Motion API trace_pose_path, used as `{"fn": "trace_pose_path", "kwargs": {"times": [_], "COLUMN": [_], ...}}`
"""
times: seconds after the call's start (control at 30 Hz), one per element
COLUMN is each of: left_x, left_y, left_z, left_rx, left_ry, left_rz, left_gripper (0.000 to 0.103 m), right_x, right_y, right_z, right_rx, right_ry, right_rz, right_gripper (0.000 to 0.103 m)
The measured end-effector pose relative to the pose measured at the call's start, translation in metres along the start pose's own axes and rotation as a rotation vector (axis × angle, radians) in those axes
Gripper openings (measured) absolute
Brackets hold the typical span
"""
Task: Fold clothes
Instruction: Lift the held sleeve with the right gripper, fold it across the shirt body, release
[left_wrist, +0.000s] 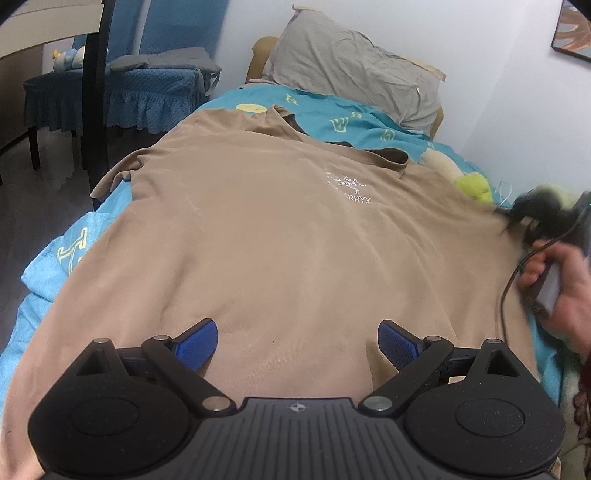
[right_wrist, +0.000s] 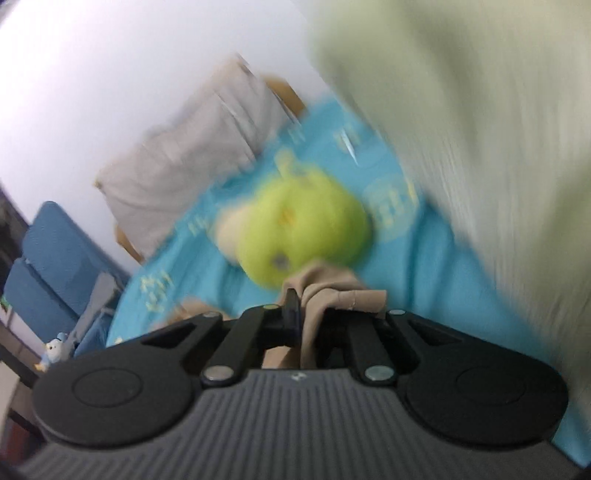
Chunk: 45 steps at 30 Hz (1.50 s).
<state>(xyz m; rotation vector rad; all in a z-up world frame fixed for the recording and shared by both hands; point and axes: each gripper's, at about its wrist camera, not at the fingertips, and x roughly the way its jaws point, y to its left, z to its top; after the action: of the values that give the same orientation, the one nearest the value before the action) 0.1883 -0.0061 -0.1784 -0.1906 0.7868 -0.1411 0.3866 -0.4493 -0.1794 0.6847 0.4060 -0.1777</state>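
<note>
Left wrist: tan shirt (left_wrist: 258, 240) reads "ARRYX" (partly legible).

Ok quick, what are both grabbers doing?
Left gripper: open, over the tan shirt.
Right gripper: shut on the tan shirt's edge.

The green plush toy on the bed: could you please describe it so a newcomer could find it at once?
Start at the bed with the turquoise blanket. Past the far edge of the tan T-shirt, below the grey pillow, lies the plush toy. It is the only round, lime-green thing there.
</note>
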Motion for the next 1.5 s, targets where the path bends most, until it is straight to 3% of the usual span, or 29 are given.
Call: {"fn": "trace_pose_path", "kwargs": {"times": [0.13,0.27,0.33,0.37,0.4,0.47,0.63,0.83,0.93,0.97,1.0,1.03,1.1,1.27,1.33,1.5], "left_x": [-0.002,-0.007,-0.008,-0.008,-0.007,-0.006,-0.001,0.002,-0.001,-0.004,-0.007,-0.011,-0.018,-0.039,-0.05,-0.081], "left_y": [-0.007,-0.009,-0.009,-0.008,-0.008,-0.008,-0.007,-0.007,-0.007,-0.008,-0.009,-0.008,-0.003,0.011,0.017,0.045], "left_z": [-0.003,-0.004,-0.003,-0.003,-0.003,-0.003,-0.002,0.0,0.005,0.009,0.012,0.016,0.022,0.037,0.043,0.049], "left_rx": [0.048,0.055,0.053,0.052,0.051,0.05,0.043,0.047,0.018,0.016,0.02,0.017,-0.005,-0.047,-0.023,-0.009], "left_ry": [0.003,-0.009,-0.012,-0.011,-0.009,-0.006,0.006,0.003,-0.012,-0.025,-0.041,-0.051,-0.058,-0.071,-0.078,-0.12], "left_rz": [0.013,0.012,0.014,0.014,0.015,0.018,0.015,0.017,0.014,0.017,0.02,0.021,0.016,0.009,0.041,0.132], "left_gripper": [0.095,0.095,0.095,0.095,0.095,0.095,0.095,0.095,0.095,0.094,0.094,0.094,0.094,0.094,0.094,0.094], "right_x": [-0.025,-0.005,0.011,0.018,0.021,0.028,0.043,0.037,0.034,0.034,0.033,0.032,0.023,-0.008,-0.02,-0.027], "right_y": [0.016,-0.015,-0.029,-0.034,-0.037,-0.041,-0.047,-0.046,-0.031,-0.022,-0.014,-0.003,0.02,0.09,0.122,0.212], "right_z": [0.014,0.019,0.013,0.008,0.003,-0.006,-0.029,-0.026,-0.014,-0.01,-0.007,-0.004,0.0,-0.005,-0.01,-0.062], "right_rx": [-0.107,0.141,0.242,0.271,0.277,0.286,0.261,0.218,0.103,0.03,-0.043,-0.121,-0.238,-0.424,-0.507,-0.737], "right_ry": [-0.14,-0.023,0.06,0.082,0.075,0.063,0.173,0.07,0.008,0.003,-0.002,-0.01,-0.056,-0.154,-0.194,-0.217], "right_rz": [0.031,0.15,0.232,0.262,0.27,0.281,0.159,0.107,0.08,0.072,0.064,0.038,-0.024,-0.053,-0.064,-0.005], "right_gripper": [0.009,0.015,0.038,0.063,0.081,0.086,0.084,0.08,0.063,0.047,0.021,0.012,0.009,0.009,0.008,0.009]}}
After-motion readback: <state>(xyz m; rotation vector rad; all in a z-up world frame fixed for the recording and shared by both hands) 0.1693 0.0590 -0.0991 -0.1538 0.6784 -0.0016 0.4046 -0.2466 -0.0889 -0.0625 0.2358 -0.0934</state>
